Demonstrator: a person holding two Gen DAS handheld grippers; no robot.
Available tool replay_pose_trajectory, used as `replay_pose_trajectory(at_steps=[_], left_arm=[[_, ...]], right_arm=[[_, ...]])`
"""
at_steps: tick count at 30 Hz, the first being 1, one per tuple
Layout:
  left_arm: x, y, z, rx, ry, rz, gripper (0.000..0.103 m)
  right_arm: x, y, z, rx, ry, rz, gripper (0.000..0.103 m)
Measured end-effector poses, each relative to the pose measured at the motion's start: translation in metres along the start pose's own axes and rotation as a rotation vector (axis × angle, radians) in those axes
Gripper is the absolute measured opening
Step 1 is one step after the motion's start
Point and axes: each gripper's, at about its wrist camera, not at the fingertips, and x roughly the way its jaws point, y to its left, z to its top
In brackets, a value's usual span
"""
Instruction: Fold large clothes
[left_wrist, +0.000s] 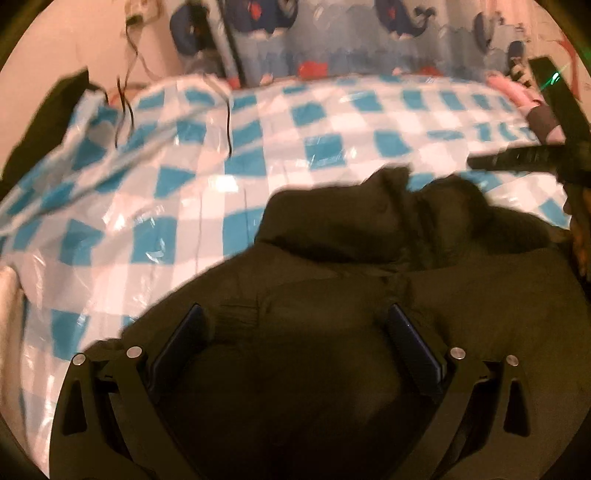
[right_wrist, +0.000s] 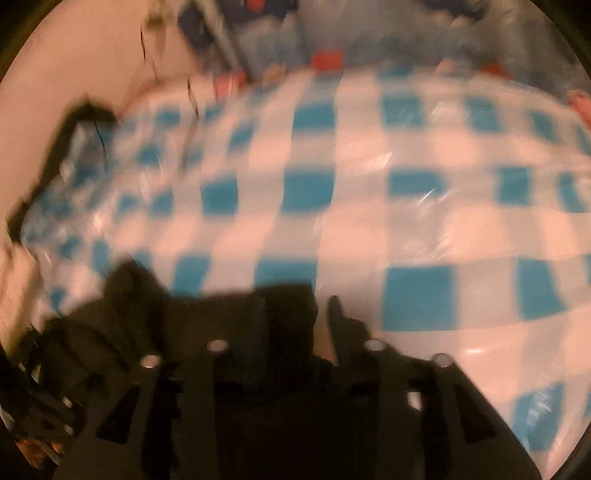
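A large dark olive-black garment (left_wrist: 369, 280) lies bunched on the blue-and-white checked cover (left_wrist: 177, 206). My left gripper (left_wrist: 295, 325) is open, its two fingers spread wide just above the garment's near part. The right gripper shows at the right edge of the left wrist view (left_wrist: 517, 160). In the blurred right wrist view my right gripper (right_wrist: 295, 317) has its fingers close together with dark cloth (right_wrist: 284, 310) between them, and the garment (right_wrist: 122, 317) trails to the lower left.
The checked plastic-covered surface (right_wrist: 369, 206) spreads wide ahead. Thin black cables (left_wrist: 125, 107) hang over its far left. A dark object (left_wrist: 48, 114) sits at the left edge. A whale-print fabric (left_wrist: 332, 33) stands behind. Pink items (left_wrist: 509, 88) lie at the far right.
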Motion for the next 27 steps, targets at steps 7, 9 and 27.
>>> replay_pose_trajectory(at_steps=[7,9,27], left_arm=[[-0.058,0.0,-0.02,0.024,-0.095,0.025,0.095],[-0.055,-0.002,-0.027,0.044,-0.079,0.059,0.095],[-0.041,0.008,-0.06,-0.105,-0.073,0.03,0.095]], right_arm=[[-0.065,0.017,-0.071,-0.151,0.031,0.041,0.071],[-0.034,-0.003,-0.097,-0.094,0.164,-0.037,0.071],[0.065,0.038,-0.022,0.153,0.382,0.107,0.091]])
